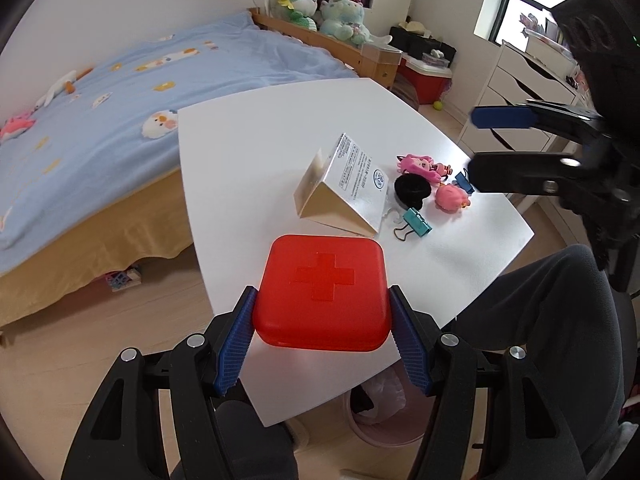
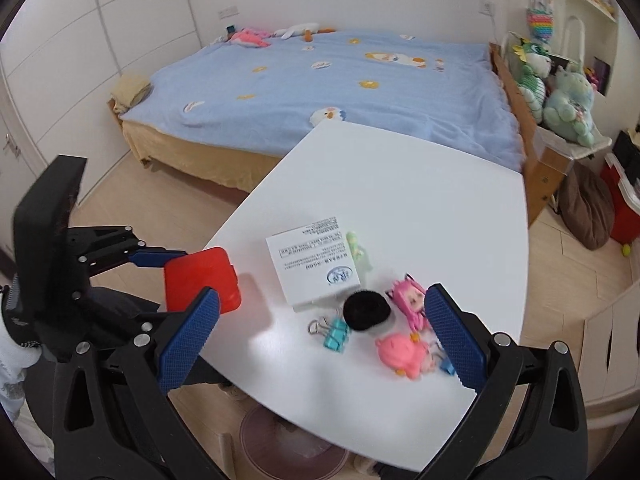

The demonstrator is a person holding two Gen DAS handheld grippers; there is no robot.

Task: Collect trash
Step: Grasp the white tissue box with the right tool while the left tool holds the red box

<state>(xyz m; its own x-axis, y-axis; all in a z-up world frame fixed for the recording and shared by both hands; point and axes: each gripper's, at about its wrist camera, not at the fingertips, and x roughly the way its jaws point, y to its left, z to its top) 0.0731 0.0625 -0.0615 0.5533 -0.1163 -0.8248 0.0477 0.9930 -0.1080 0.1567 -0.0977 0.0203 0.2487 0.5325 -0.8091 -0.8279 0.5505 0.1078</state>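
My left gripper (image 1: 322, 330) pinches the red box (image 1: 322, 292) by its two sides, both blue pads (image 1: 234, 344) pressed flat on it, the raised cross on its lid facing up. In my right view the box (image 2: 200, 280) shows at 9 o'clock, clear of the table (image 2: 400, 184) surface and over its near-left edge.

My right gripper (image 2: 322, 340) is spread wide with nothing between its pads, hanging over the cluster of small things. In the left view it (image 1: 480, 148) sits at 3 o'clock, its pads well apart.

On the table, the carton (image 1: 348, 184) lies just beyond the red box, at 12 o'clock from it in the left view, printed side up. From the carton, at 3 o'clock, are the black puff (image 1: 412, 190), a pink-haired doll (image 1: 420, 164) beyond it, and a round pink toy (image 1: 452, 198) beside it. A teal clip (image 1: 416, 222) lies at 5 o'clock from the carton, near its corner. In the right view a pale green figure (image 2: 358, 252) lies touching the carton's far-right side.

Under the near table edge at 6 o'clock stands a pink bin (image 1: 384, 412) with a clear liner. A blue bed (image 1: 120, 92) fills 10 o'clock.
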